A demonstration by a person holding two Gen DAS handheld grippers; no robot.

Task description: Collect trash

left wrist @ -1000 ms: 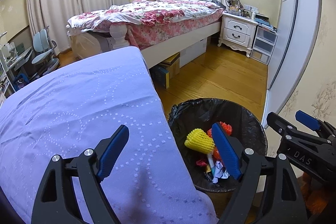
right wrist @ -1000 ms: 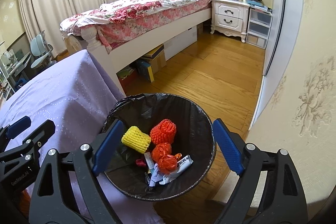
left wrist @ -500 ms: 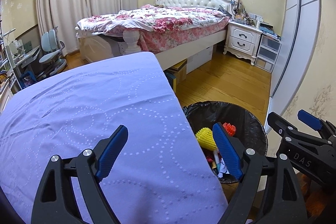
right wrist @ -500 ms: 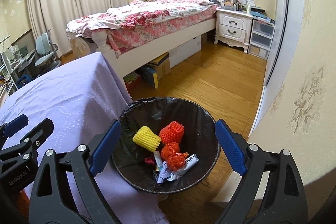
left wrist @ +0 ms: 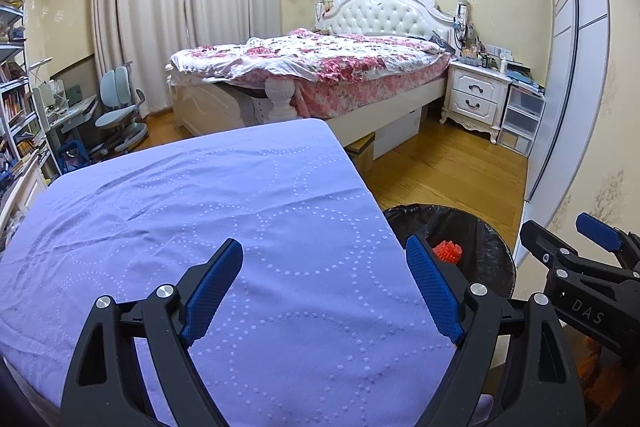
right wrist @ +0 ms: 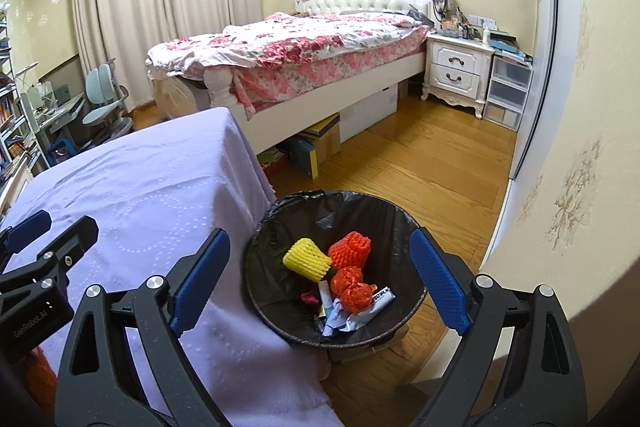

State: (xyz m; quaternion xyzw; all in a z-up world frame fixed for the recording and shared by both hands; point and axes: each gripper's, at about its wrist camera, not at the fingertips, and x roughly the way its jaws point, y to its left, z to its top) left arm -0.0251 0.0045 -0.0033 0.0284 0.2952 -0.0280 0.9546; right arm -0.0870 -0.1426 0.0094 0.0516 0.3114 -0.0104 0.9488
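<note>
Lavender cloth covers the table beside the black-lined bin.

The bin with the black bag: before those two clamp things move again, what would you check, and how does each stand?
1. Left gripper empty: ok, open over the purple cloth.
2. Right gripper empty: ok, open.
3. Trash bin upright, bag in place: ok.
4. Yellow foam net and orange foam nets inside bin: ok.
5. Trash left on the cloth: none in view.
6. Trash on the floor nearby: cannot tell.
</note>
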